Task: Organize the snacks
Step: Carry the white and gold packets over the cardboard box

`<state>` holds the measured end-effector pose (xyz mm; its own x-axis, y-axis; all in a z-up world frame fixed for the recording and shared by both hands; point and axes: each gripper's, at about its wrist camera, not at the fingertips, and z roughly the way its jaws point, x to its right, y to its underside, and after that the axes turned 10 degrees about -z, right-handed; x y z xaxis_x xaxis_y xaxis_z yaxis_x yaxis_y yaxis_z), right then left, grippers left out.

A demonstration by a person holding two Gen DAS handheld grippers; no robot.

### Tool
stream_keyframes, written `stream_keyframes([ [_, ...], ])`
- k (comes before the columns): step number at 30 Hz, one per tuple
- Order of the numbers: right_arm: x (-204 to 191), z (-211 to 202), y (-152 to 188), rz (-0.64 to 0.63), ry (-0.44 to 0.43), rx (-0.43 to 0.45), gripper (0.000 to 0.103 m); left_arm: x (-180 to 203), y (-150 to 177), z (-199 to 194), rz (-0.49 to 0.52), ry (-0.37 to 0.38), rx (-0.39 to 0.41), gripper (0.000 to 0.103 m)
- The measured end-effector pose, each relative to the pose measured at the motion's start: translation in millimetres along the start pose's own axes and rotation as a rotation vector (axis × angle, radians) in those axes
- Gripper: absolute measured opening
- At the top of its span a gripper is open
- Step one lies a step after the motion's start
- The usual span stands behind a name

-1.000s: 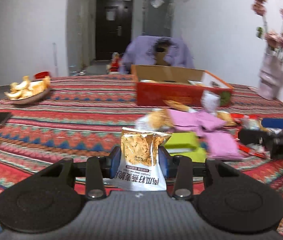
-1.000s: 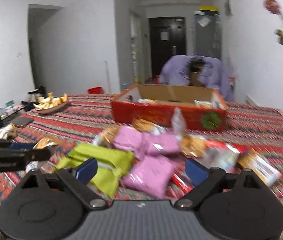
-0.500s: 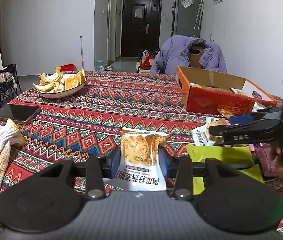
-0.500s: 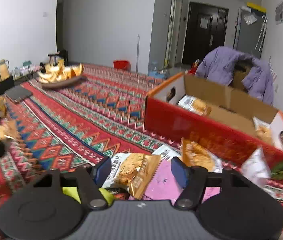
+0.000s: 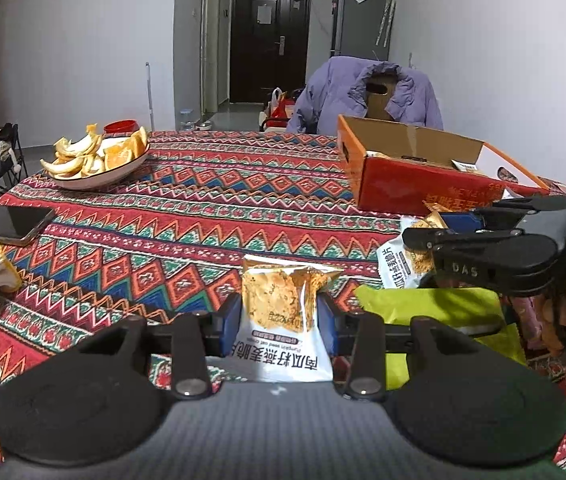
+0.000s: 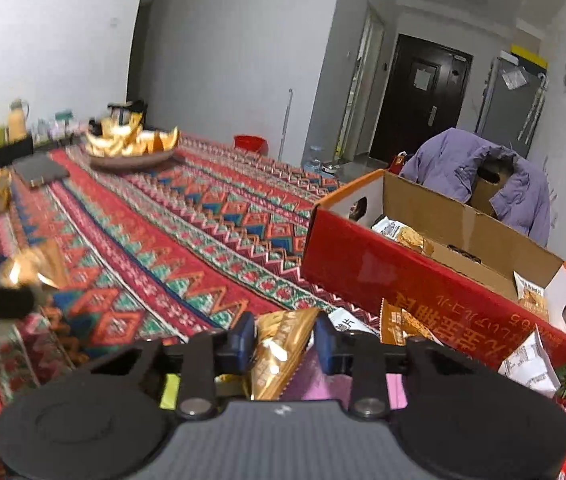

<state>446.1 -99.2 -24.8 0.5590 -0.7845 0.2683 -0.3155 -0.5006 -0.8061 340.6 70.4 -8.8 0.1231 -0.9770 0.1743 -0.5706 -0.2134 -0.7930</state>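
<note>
Beyond both sets of jaws, the red cardboard box (image 6: 423, 276) stands open on the patterned tablecloth (image 5: 211, 208). The left gripper (image 5: 279, 322), tilted downward, is clamped on an upright cracker packet (image 5: 283, 320). The right gripper (image 6: 285, 340), rolled and tilted downward, is closing on a golden snack packet (image 6: 283, 348) between its jaws.

Probably home: fridge (image 5: 363, 16), tablecloth (image 5: 203, 200)

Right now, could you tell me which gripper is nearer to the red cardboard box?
The right. The right gripper, its jaws closing on a gold snack packet, sits just short of the red cardboard box. The left gripper, holding a white snack packet, is farther back.
</note>
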Motion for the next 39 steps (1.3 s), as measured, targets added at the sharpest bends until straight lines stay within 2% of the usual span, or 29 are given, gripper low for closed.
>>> stream_keyframes([
  [3,7.2,-13.9,0.6,0.051,-0.012,0.023,0.018,6.5,-0.8,-4.9,0.005,0.008,0.006,0.04],
  [11,28.4,-82.0,11.8,0.218,0.031,0.122,0.014,27.0,2.4,-33.4,0.022,0.04,0.029,0.04],
  [18,26.1,-170.8,36.1,0.208,0.105,0.168,0.014,56.3,18.7,-69.3,0.048,0.087,0.044,0.04],
  [26,10.1,-255.4,79.9,0.193,0.157,0.159,0.014,95.0,49.6,-108.7,0.098,0.158,0.052,0.04],
  [32,8.1,-284.7,105.6,0.232,0.182,0.153,0.014,111.5,61.2,-124.7,0.135,0.179,0.06,0.04],
  [39,10.0,-292.2,112.4,0.253,0.187,0.161,0.014,116.3,62.0,-130.0,0.151,0.183,0.065,0.04],
])
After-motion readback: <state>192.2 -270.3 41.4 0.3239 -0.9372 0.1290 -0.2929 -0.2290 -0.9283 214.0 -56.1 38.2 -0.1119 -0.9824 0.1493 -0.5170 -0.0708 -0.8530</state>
